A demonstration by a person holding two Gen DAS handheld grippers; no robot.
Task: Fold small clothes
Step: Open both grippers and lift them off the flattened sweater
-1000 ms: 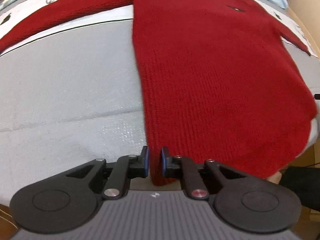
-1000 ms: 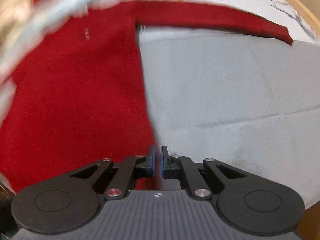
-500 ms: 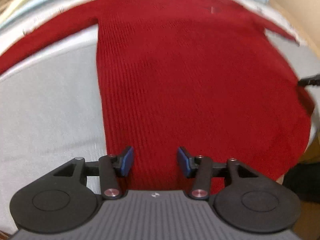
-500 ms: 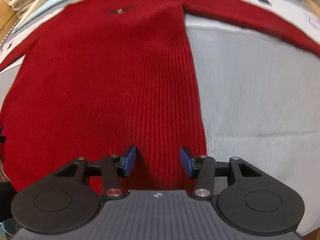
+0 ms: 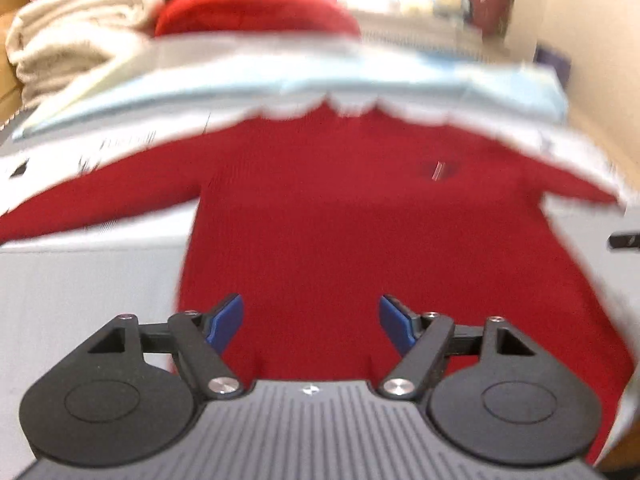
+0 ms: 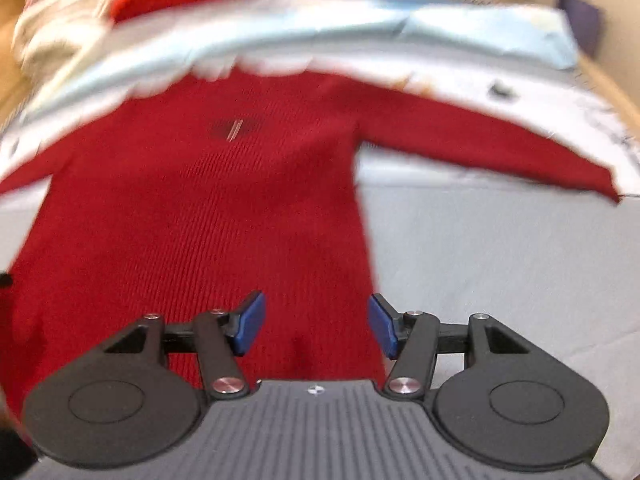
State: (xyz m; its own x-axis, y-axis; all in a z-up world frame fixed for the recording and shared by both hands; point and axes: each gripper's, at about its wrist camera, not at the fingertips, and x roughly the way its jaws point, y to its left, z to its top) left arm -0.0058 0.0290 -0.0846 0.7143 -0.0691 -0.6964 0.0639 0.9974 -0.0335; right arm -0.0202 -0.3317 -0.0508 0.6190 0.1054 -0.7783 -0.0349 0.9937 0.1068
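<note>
A red knit sweater [image 5: 360,232] lies flat, front up, on a pale grey surface [image 5: 80,288], sleeves spread to both sides. It also shows in the right wrist view [image 6: 208,216], with its right sleeve [image 6: 500,148] stretched out. My left gripper [image 5: 311,322] is open and empty above the sweater's lower left hem. My right gripper [image 6: 316,324] is open and empty above the lower right hem. Both views are motion-blurred.
A light blue sheet [image 5: 360,76] lies beyond the collar. Folded cream towels [image 5: 72,40] and a folded red garment [image 5: 256,8] are stacked at the back left. The other gripper's tip [image 5: 624,240] shows at the right edge.
Both grippers were shut on the sweater's hem a second ago; they have opened, let it go and lifted back, so the whole sweater now shows.
</note>
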